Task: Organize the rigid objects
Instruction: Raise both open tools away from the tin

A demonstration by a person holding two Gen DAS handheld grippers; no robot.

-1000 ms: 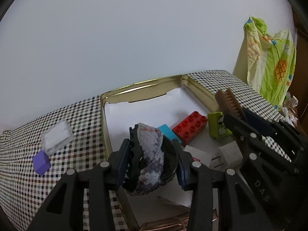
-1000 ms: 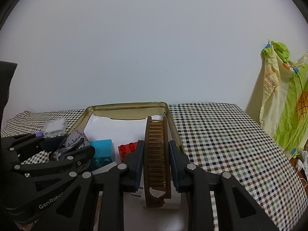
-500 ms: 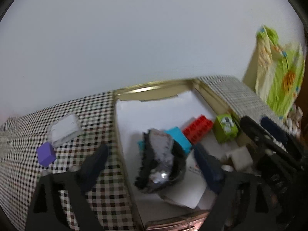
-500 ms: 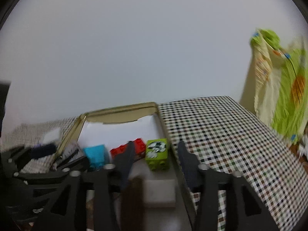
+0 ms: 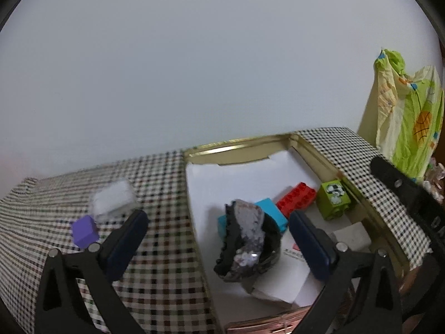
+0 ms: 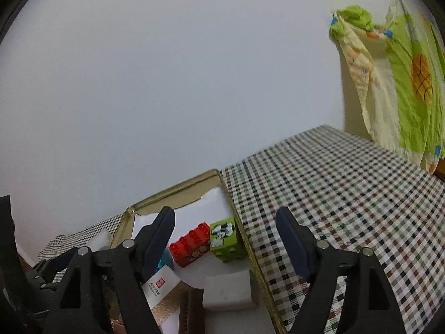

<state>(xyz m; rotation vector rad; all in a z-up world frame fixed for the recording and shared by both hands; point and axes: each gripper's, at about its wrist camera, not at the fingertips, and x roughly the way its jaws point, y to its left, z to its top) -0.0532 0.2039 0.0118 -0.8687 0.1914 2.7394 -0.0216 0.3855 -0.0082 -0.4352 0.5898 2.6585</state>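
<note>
A gold tin box [image 5: 239, 144] lined with white paper sits on the checked table. In it lie a dark rock with pale crystals [image 5: 246, 239], a cyan brick [image 5: 271, 213], a red brick [image 5: 296, 197], a green printed brick [image 5: 333, 199] and a white block [image 5: 351, 238]. My left gripper [image 5: 217, 233] is open, above the box's left wall, with the rock lying free between its fingers. My right gripper [image 6: 225, 239] is open over the box's right wall [image 6: 250, 250]. The brown comb [image 6: 185, 314] lies in the box below it.
A purple cube [image 5: 84, 231] and a clear plastic case [image 5: 114, 200] lie on the checked cloth [image 5: 155, 250] left of the box. A white card with a red stamp [image 6: 161, 282] lies in the box. A green and yellow cloth [image 6: 403, 83] hangs at the right.
Both grippers opened. The left let the rock go into the box and the right let the comb go into the box; both have pulled back and up a little.
</note>
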